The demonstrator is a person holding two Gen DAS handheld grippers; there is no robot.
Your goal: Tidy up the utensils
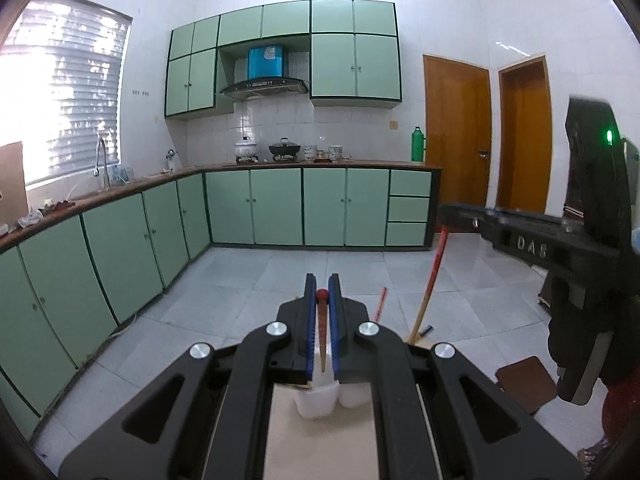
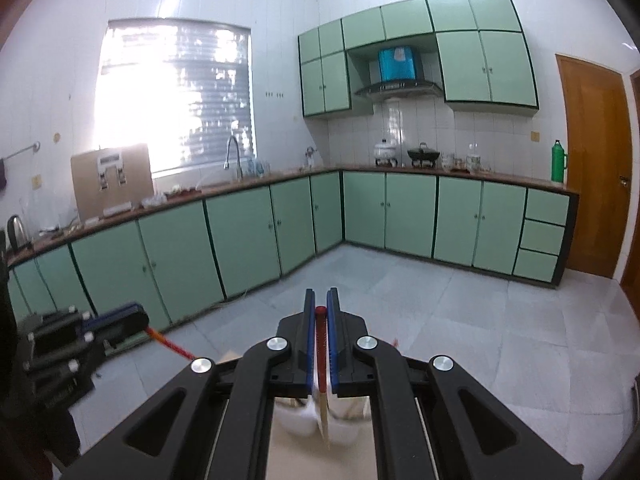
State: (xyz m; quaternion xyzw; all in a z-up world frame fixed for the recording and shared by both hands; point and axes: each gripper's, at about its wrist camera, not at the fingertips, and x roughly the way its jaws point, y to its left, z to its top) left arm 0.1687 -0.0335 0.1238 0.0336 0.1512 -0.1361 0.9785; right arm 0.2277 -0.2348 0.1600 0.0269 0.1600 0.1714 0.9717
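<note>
- The left gripper (image 1: 322, 300) is clenched on a chopstick (image 1: 322, 332) with a red knobbed end; the stick runs down between the blue pads (image 1: 309, 320) toward a white holder (image 1: 316, 400) standing on a pale board (image 1: 320, 440) just below.
- The right gripper (image 2: 321, 312) is likewise closed on a second chopstick (image 2: 321, 344), red at the top and pale wood at the lower end, which hangs over what looks like the same white holder (image 2: 298, 420) — blurred here, so I cannot tell which compartment it is over.
- From the left wrist view the right tool shows at the right edge, gripping its long red-patterned stick (image 1: 430, 280), whose lower end reaches down near the holder; two more sticks appear beside it, one lying near the board's far edge.
- The step in hand seems to be dropping each chopstick, tip first, into the holder. To do it well, I would keep each stick close to upright, centre its lower tip over an opening before loosening the jaws, and lower one hand at a time so the sticks do not cross.
- Both tools point forward and roughly level over the board, raised above the holder, the right one set a little apart to the right of the left.
- Risk, as I judge it: a light plastic holder may tip if a stick strikes its rim.
</note>
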